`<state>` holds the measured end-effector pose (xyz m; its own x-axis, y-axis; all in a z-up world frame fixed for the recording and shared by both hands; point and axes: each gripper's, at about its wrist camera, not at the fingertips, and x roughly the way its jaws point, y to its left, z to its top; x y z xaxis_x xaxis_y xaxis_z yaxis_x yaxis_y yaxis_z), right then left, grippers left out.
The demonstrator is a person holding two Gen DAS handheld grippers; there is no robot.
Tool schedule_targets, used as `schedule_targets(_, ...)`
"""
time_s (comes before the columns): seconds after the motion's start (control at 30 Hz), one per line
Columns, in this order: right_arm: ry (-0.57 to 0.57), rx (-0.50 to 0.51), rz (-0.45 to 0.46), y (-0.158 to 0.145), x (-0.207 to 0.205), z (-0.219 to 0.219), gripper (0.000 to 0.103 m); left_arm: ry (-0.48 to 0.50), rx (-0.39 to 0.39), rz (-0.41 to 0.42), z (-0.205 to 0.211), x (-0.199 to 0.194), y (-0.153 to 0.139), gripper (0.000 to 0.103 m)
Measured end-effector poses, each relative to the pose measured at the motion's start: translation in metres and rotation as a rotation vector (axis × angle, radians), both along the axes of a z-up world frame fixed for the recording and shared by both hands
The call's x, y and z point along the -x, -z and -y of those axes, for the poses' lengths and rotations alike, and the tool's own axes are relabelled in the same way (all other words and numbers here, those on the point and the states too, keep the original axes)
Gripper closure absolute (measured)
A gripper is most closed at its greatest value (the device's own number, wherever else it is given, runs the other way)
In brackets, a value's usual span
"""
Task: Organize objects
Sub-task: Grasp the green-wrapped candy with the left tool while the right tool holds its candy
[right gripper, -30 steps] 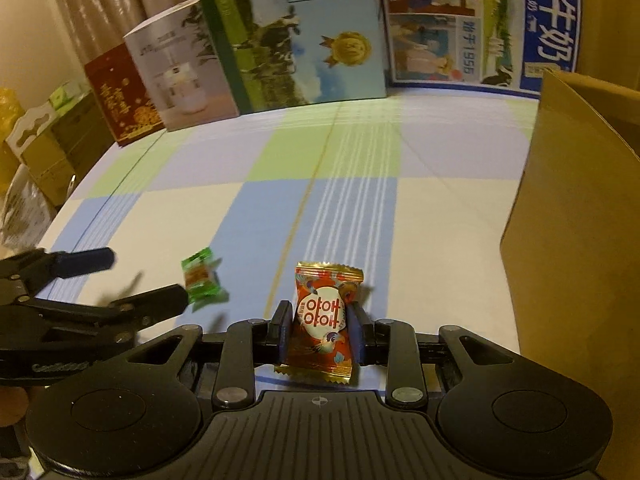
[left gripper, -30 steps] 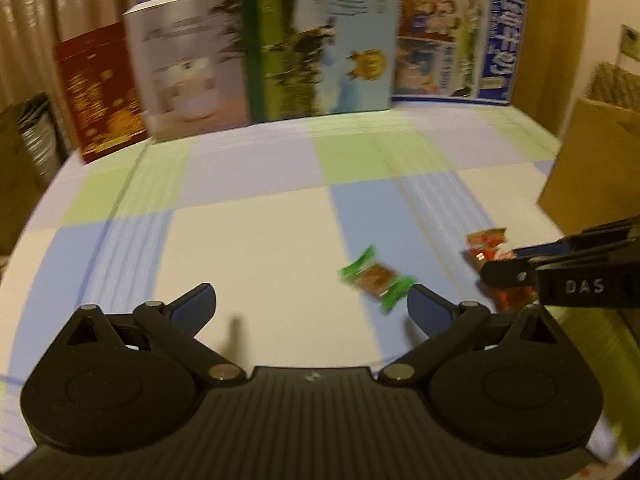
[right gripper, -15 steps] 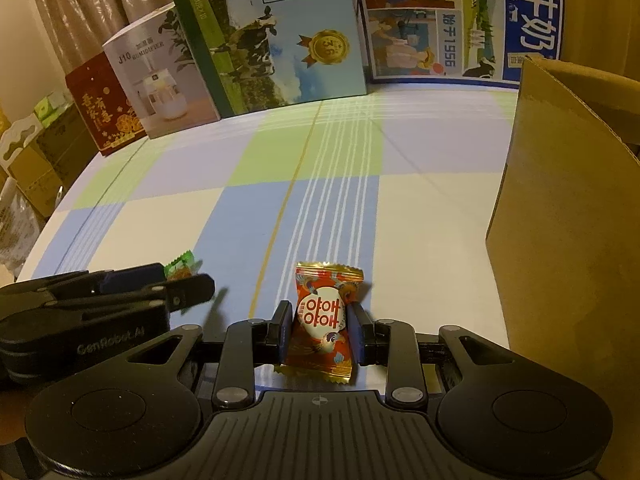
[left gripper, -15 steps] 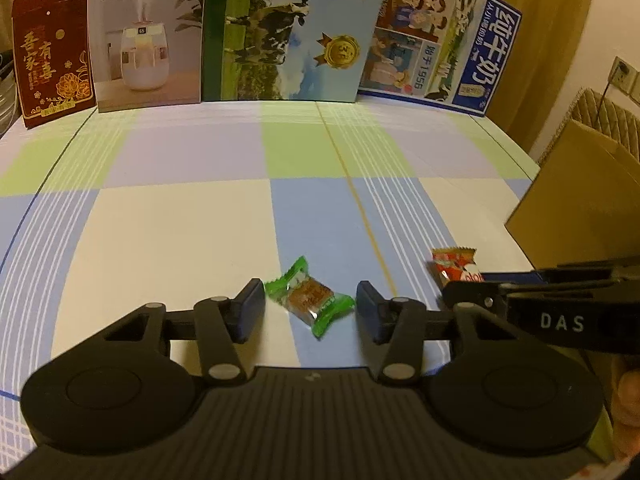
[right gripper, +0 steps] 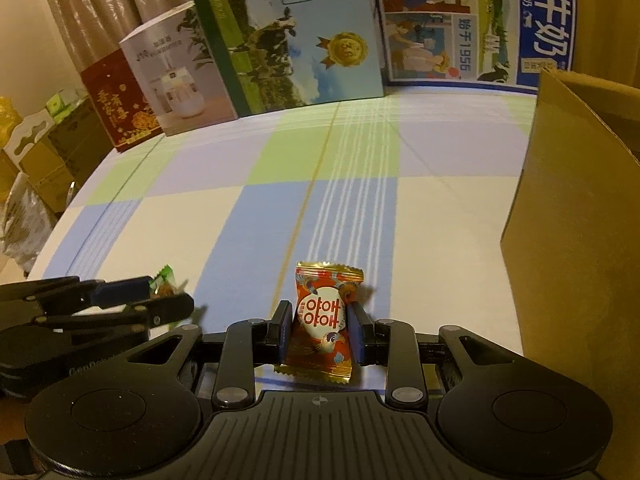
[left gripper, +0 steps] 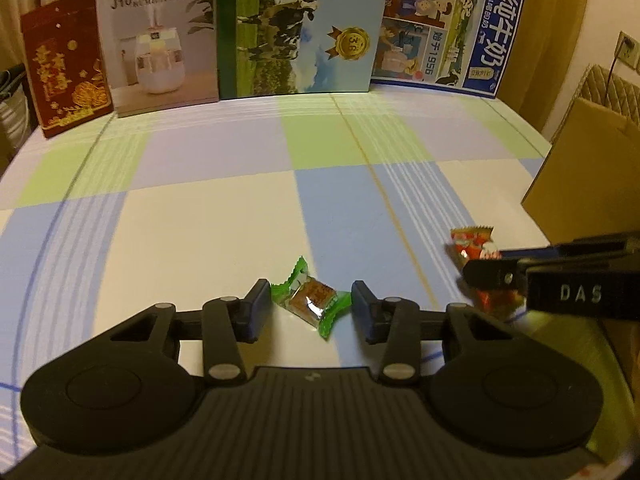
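Observation:
A green-wrapped candy (left gripper: pixel 310 300) lies on the checked tablecloth (left gripper: pixel 200 220) between the jaws of my left gripper (left gripper: pixel 312 309). Those jaws are closing, and the pads touch both twisted ends of the wrapper. My right gripper (right gripper: pixel 320 330) is shut on a red and gold candy (right gripper: pixel 325 280), which stands upright between its pads just above the cloth. The left wrist view has the red candy (left gripper: pixel 472 240) at the right, in the right gripper (left gripper: pixel 490 276). In the right wrist view the left gripper (right gripper: pixel 172 300) and the green candy (right gripper: pixel 163 280) are at the left.
An open brown cardboard box (right gripper: pixel 572 240) stands at the right edge of the table, close to the right gripper. Along the back stand a red box (left gripper: pixel 64 72), a humidifier box (left gripper: pixel 160 40) and two milk cartons (left gripper: pixel 296 32). Cartons (right gripper: pixel 44 148) sit beyond the table's left edge.
The left gripper's jaws have come in from wide open around the green candy until the pads touch its wrapper ends. The right gripper still holds the red candy in the same place.

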<state>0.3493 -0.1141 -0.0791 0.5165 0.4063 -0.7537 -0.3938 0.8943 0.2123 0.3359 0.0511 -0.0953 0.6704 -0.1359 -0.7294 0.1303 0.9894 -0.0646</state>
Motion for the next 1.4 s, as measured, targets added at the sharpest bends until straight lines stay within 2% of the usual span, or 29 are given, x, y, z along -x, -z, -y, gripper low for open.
schedule_targets(0.13,-0.032,0.005,-0.001,-0.003,0.007,-0.004,0.076,0.025,-0.005,-0.020,-0.001,0.012,-0.003,0.067)
schedule_targets(0.23,-0.035,0.000,-0.005,-0.003,0.008,-0.002,0.076,0.117,-0.052,-0.045,0.008,0.025,-0.002,0.066)
schedule_targets(0.3,-0.032,-0.003,-0.008,-0.003,0.008,-0.001,0.076,0.139,-0.091,-0.039,0.012,0.032,-0.001,0.057)
schedule_targets(0.4,-0.029,-0.008,-0.009,-0.003,0.006,0.000,0.076,0.063,-0.074,-0.054,0.009,0.040,0.001,0.047)
schedule_targets(0.47,-0.027,-0.009,-0.008,-0.003,0.006,0.002,0.076,-0.014,-0.039,-0.078,0.004,0.042,0.002,0.047)
schedule_targets(0.57,-0.018,-0.007,-0.008,-0.002,0.005,0.004,0.076,-0.064,0.070,-0.072,-0.004,0.039,-0.001,0.049)
schedule_targets(0.6,-0.016,-0.007,-0.008,-0.001,0.004,0.004,0.076,-0.069,0.074,-0.068,-0.003,0.039,-0.001,0.055)
schedule_targets(0.67,-0.014,-0.007,-0.008,-0.001,0.004,0.005,0.076,-0.054,0.049,-0.058,0.004,0.038,-0.003,0.064)
schedule_targets(0.77,-0.018,-0.007,-0.007,0.000,0.004,0.004,0.076,-0.052,0.015,-0.050,0.009,0.037,-0.002,0.071)
schedule_targets(0.9,-0.030,-0.002,-0.007,0.001,0.006,0.001,0.076,-0.057,-0.034,-0.048,0.014,0.036,-0.002,0.086)
schedule_targets(1.2,-0.059,-0.020,-0.005,-0.003,0.008,-0.003,0.076,-0.075,-0.013,-0.066,0.009,0.038,-0.004,0.087)
schedule_targets(1.4,-0.057,-0.039,0.016,-0.018,0.014,0.001,0.077,-0.067,-0.033,-0.049,0.008,0.042,-0.018,0.087)
